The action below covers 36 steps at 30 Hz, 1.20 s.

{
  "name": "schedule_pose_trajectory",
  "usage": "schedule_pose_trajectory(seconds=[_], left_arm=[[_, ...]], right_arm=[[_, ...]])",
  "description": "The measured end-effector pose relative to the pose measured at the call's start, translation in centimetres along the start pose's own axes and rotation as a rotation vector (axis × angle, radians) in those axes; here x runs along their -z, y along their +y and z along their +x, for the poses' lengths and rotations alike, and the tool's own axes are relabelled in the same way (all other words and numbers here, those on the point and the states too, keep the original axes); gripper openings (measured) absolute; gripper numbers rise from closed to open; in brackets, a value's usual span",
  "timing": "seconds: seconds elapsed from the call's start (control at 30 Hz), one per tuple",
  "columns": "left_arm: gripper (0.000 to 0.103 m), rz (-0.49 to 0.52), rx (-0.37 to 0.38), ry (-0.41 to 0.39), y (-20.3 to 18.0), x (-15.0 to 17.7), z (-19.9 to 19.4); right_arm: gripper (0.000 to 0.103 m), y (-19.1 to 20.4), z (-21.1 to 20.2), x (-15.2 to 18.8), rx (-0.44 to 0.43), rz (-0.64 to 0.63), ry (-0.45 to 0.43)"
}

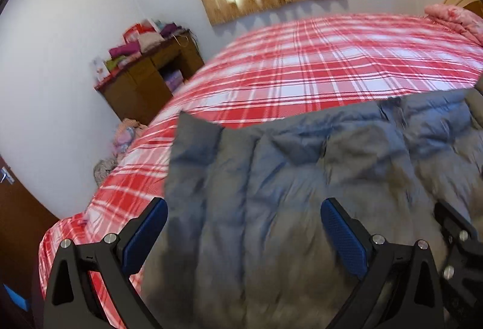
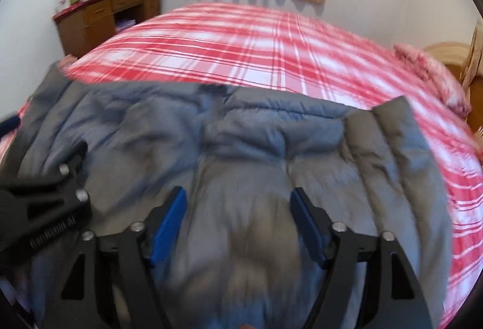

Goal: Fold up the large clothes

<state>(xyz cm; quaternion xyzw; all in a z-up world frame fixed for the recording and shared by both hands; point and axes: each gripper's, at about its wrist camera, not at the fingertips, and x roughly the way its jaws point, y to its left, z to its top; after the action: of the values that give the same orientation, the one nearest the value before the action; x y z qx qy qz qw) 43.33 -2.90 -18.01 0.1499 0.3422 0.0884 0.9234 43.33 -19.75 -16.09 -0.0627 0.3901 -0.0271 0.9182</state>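
- Left gripper [image 1: 244, 226]: jaws wide apart, nothing held, grey jacket [image 1: 317, 178] right under and ahead.
- Right gripper [image 2: 238, 217]: jaws well apart too, empty, poised over the jacket's middle.
- Both sit close together at the near edge, left one over the jacket's left part.
- Jacket lies flat on the plaid bed [image 1: 302, 63], its long axis across both views.
- Which end is the collar? Too blurred to tell.
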Motion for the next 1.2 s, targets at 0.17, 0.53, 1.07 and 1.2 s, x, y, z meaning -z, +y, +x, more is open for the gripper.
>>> schedule_pose_trajectory(seconds=[0.17,0.53,1.07,1.2], left_arm=[[0.102,-0.016,-0.033,0.004,-0.6,2.7,1.3],[0.102,-0.191,-0.090,-0.003,7.4,7.7,-5.7],[0.053,-0.423,0.247,0.127,8.8,11.8,-1.6],[0.016,-0.380,0.301,0.112,7.8,11.2,-2.2]], right_arm=[[0.083,0.8,1.1,2.4,0.042,-0.010,-0.029],[0.087,-0.9,-5.3,6.6,-0.007,-0.021,-0.068],[0.089,0.0,-4.2,10.1,0.029,-0.065,-0.124],[0.089,0.2,-4.4,10.3,0.026,-0.063,-0.118]])
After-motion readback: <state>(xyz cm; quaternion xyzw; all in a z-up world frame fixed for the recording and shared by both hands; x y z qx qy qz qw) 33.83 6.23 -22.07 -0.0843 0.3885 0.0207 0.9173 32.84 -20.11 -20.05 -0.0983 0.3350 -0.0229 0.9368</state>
